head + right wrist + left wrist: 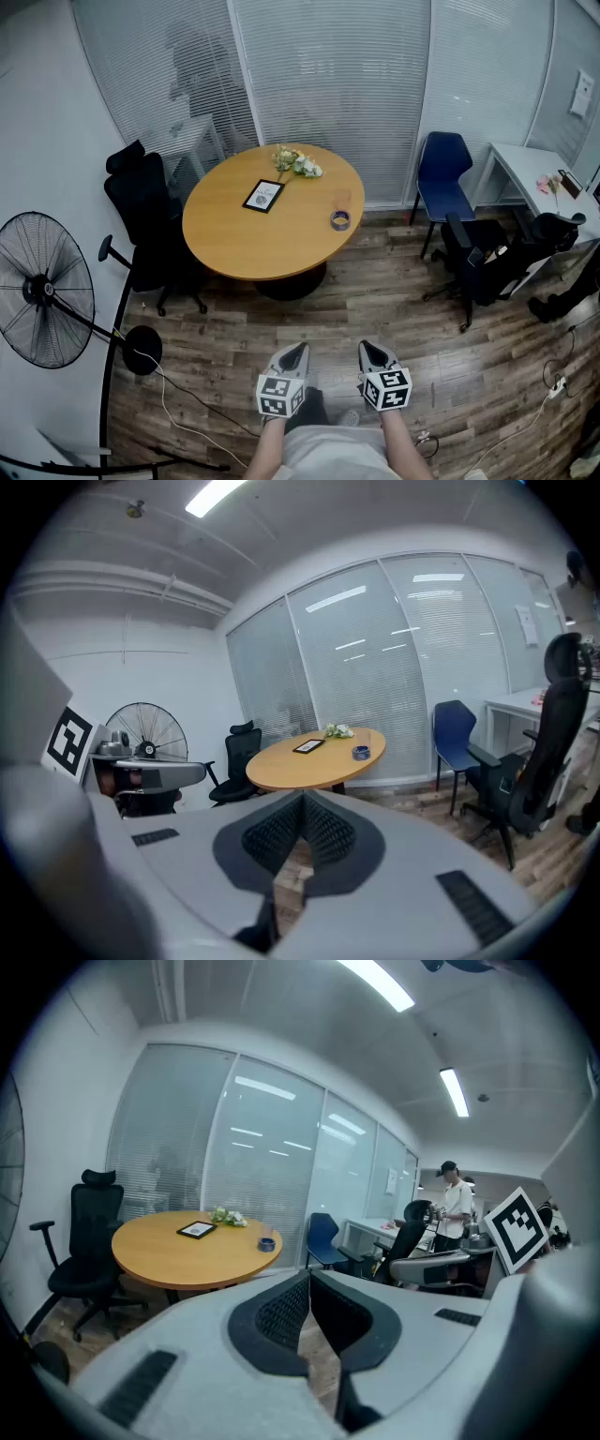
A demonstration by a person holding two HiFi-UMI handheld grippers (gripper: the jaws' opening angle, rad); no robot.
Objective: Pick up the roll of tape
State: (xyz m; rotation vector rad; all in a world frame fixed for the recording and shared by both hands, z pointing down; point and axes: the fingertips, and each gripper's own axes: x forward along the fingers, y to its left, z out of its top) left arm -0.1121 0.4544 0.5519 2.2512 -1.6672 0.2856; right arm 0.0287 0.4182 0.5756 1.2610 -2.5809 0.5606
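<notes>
The roll of tape (340, 220) lies near the right edge of a round wooden table (234, 234); it also shows small and blue as the tape (267, 1243) and the tape (361, 753) in the gripper views. My left gripper (293, 354) and right gripper (370, 352) hang side by side over the wood floor, well short of the table. Both are shut with nothing between their jaws. In its own view the left gripper (308, 1277) has its pads together, and so does the right gripper (302, 799).
On the table lie a framed picture (263, 195) and a small flower bunch (297, 163). A black office chair (141, 211) stands left of it, a blue chair (448, 178) to the right, a standing fan (42, 291) far left with a cable across the floor. A person (455, 1206) stands by desks.
</notes>
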